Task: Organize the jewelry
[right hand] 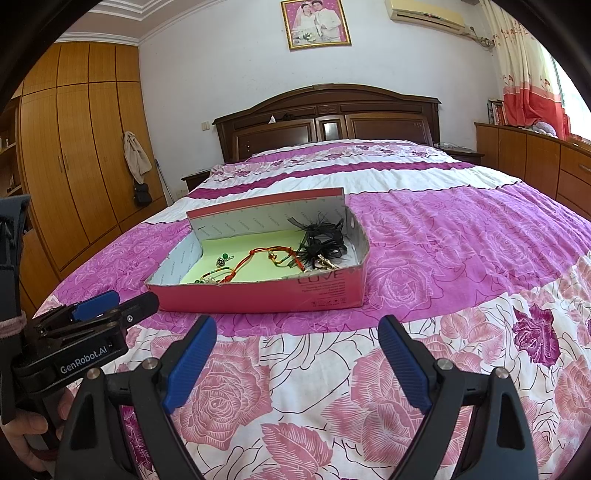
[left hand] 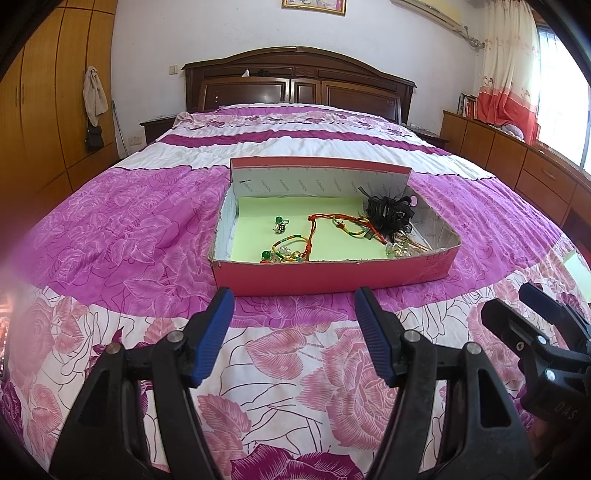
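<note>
Jewelry (left hand: 310, 236) in box (left hand: 332, 275) on bed (left hand: 129, 221)

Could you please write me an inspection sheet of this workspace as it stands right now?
Surface: bed with a pink floral quilt.
Job's things: open red box lined with green paper, holding a black hair claw, coloured cord bracelets and a small green-bead charm.
Clutter: nothing seen on the quilt outside the box.
Grippers: left gripper and right gripper both open, empty, hovering short of the box.
Cables: nothing seen near the work.
Surroundings: wooden headboard, wardrobe, framed photo, air conditioner, curtained window.
</note>
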Tool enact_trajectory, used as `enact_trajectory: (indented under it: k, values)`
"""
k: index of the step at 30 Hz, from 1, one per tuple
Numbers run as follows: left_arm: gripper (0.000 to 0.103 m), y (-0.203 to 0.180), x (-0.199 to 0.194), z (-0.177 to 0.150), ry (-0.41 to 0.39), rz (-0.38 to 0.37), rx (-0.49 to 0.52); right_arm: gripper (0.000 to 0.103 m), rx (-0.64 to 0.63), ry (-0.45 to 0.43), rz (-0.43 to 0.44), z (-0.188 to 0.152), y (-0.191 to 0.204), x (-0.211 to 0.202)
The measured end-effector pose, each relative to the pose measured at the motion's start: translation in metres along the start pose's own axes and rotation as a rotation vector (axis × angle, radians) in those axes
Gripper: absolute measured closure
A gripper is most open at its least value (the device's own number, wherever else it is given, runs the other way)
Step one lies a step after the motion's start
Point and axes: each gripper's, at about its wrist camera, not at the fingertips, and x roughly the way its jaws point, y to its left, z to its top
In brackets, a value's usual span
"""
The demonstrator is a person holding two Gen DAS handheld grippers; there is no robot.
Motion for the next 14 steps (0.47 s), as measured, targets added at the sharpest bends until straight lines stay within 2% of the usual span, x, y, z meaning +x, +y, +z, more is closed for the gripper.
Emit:
enact_trajectory:
  k: [14]
  values:
    - [0.043,0.0002,0.0004,0.0014,0.002,-0.001,0.000,0.012,0.000,0.000,0.000,-0.0001,-0.0001,0.0000]
